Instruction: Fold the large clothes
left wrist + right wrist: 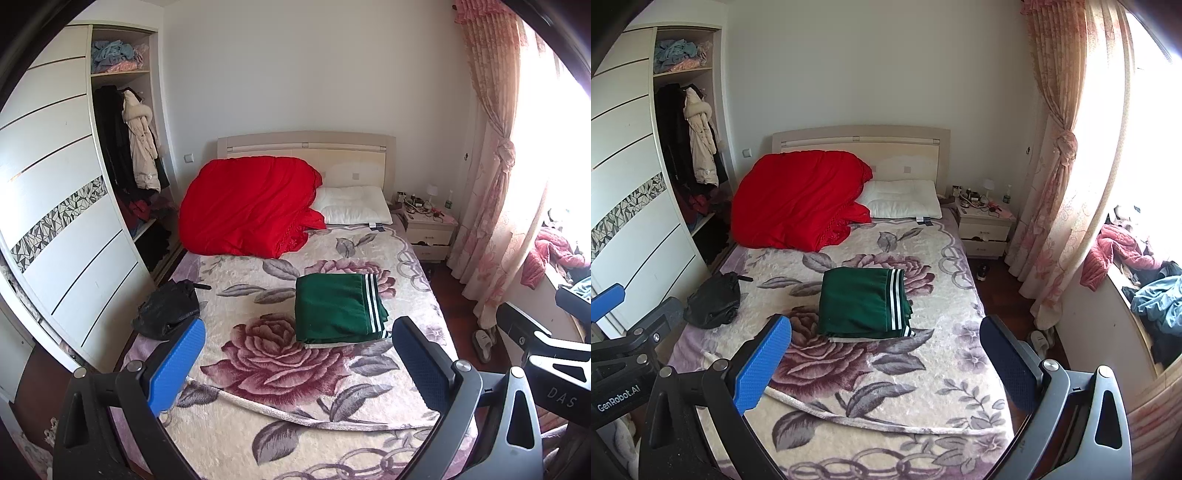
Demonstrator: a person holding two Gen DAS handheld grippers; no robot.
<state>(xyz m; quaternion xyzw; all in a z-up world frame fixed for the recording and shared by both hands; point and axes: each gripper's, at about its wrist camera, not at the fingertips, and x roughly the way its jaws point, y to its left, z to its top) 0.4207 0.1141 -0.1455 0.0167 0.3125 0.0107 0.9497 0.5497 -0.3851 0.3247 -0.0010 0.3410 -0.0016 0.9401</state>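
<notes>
A dark green garment with white stripes (338,308) lies folded into a neat rectangle in the middle of the floral bedspread (258,424); it also shows in the right wrist view (862,302). My left gripper (297,363) is open and empty, held above the foot of the bed, well back from the garment. My right gripper (886,360) is open and empty too, beside the left one. Part of the right gripper's body (546,354) shows at the right of the left wrist view, and part of the left gripper (624,347) shows at the left of the right wrist view.
A red quilt (251,206) and a white pillow (354,210) lie at the head of the bed. A black bag (168,310) sits at the bed's left edge. An open wardrobe (125,155) stands left; a nightstand (428,229), curtain (491,184) and clothes pile (1145,280) stand right.
</notes>
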